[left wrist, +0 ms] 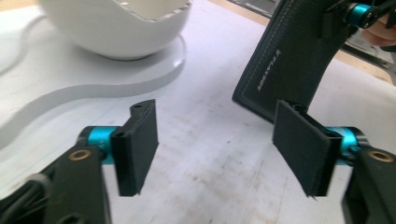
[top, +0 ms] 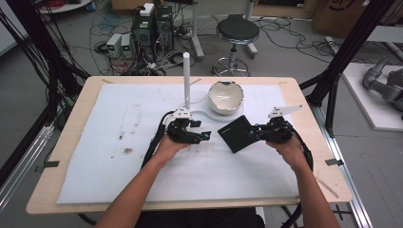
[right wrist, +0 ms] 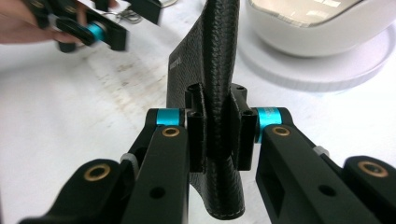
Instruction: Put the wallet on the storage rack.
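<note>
Black wallet (right wrist: 219, 70) clamped upright between right gripper (right wrist: 219, 135) pads

Wallet's (left wrist: 289, 60) stamped lettering perhaps illegible

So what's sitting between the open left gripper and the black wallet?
Nothing: in the left gripper view, bare white table cover runs from the left gripper to the black wallet, pinched by the right gripper.

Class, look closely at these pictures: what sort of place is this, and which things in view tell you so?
Most likely a robotics lab or workshop. Computer towers stand on the floor amid tangled cables, and a grey robot arm lies on a side platform beside the table.
</note>
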`<state>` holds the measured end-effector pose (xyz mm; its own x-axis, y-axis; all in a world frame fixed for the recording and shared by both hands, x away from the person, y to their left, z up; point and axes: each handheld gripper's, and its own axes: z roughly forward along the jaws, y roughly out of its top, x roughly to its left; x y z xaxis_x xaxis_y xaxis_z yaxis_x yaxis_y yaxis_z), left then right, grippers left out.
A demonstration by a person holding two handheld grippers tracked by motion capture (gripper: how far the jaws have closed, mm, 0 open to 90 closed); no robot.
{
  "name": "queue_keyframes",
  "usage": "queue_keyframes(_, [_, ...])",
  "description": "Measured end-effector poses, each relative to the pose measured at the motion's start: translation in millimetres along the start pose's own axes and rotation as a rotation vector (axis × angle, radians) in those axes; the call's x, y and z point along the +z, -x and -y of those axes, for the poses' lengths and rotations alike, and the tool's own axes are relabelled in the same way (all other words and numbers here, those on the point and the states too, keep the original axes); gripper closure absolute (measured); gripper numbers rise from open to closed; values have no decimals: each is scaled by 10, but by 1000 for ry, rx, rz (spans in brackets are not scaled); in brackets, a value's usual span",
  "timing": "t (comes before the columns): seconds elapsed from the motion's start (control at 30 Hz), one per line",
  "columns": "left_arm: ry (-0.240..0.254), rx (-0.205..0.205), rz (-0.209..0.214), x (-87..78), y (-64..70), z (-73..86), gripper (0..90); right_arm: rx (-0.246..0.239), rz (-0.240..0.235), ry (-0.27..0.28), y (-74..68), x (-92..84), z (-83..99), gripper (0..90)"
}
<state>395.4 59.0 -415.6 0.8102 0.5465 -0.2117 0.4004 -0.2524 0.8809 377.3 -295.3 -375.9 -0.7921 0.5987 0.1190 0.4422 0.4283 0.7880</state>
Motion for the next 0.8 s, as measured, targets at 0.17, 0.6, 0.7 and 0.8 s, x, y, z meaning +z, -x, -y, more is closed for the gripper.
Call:
queue_keyframes(0.17, [17, -9, -56, -272, -24, -23, 244, -55, 48, 14, -108, -53, -127, 806])
queue_keyframes(0.6, [96, 19, -166, -886, -242, 96, 261, -152, 86, 58, -220, -141, -526, 806])
queue_keyframes(0.7, [112, 33, -181, -1008, -275, 117, 261, -170, 97, 58, -234, -152, -630, 806])
queue_keyframes(0.8, [128, 23, -187, -1104, -299, 149, 261, -192, 109, 61, -232, -167, -721, 806])
